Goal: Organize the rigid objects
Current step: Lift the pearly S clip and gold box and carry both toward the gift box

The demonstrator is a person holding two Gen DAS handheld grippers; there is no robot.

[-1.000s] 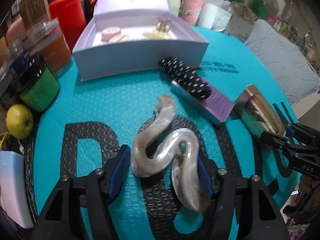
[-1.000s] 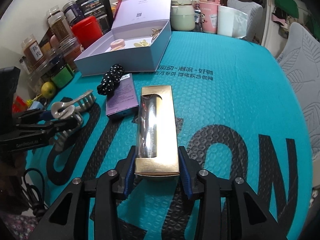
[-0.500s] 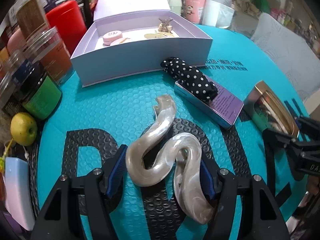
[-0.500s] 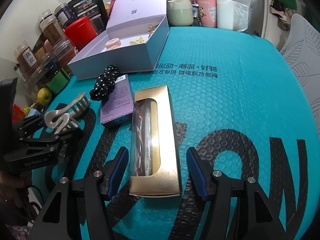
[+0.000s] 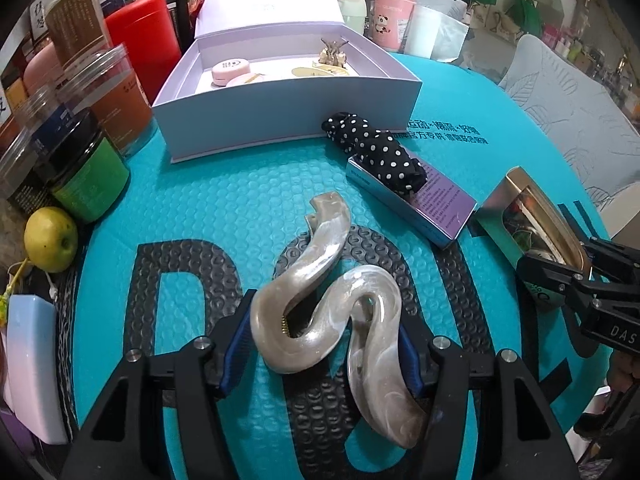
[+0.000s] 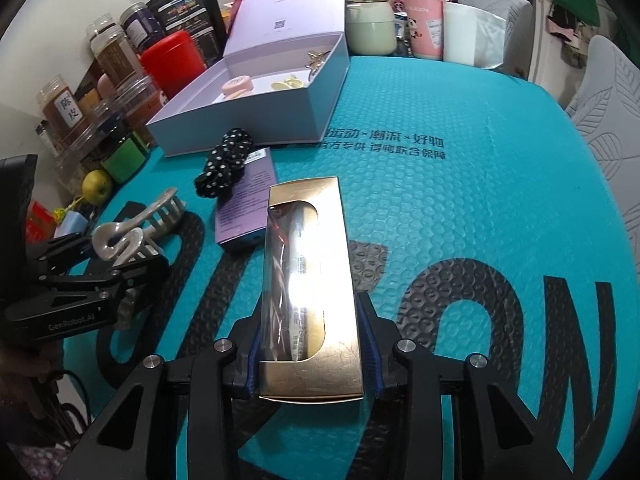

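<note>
A pearl-white S-shaped hair claw (image 5: 328,308) lies on the teal bubble mat (image 5: 224,208). My left gripper (image 5: 320,352) is closing, and its blue pads press the claw's two sides. In the right wrist view a gold windowed box (image 6: 308,272) sits between the pads of my right gripper (image 6: 312,360), whose jaws are closing onto its long sides. An open lavender box (image 5: 280,120) stands at the back with a pink compact (image 5: 230,70) and a gold clip (image 5: 332,50) inside. A polka-dot scrunchie (image 5: 380,152) rests on a small purple box (image 5: 444,208).
Jars (image 5: 88,168), a red canister (image 5: 144,40) and a yellow-green fruit (image 5: 50,238) crowd the left edge. Pink cups (image 5: 394,16) and a pale jug (image 6: 370,24) stand behind the lavender box. A grey chair (image 5: 560,92) is at the right.
The right jaws spread away from the gold box half a second ago and now sit against its sides again. The left pads have drawn in against the hair claw.
</note>
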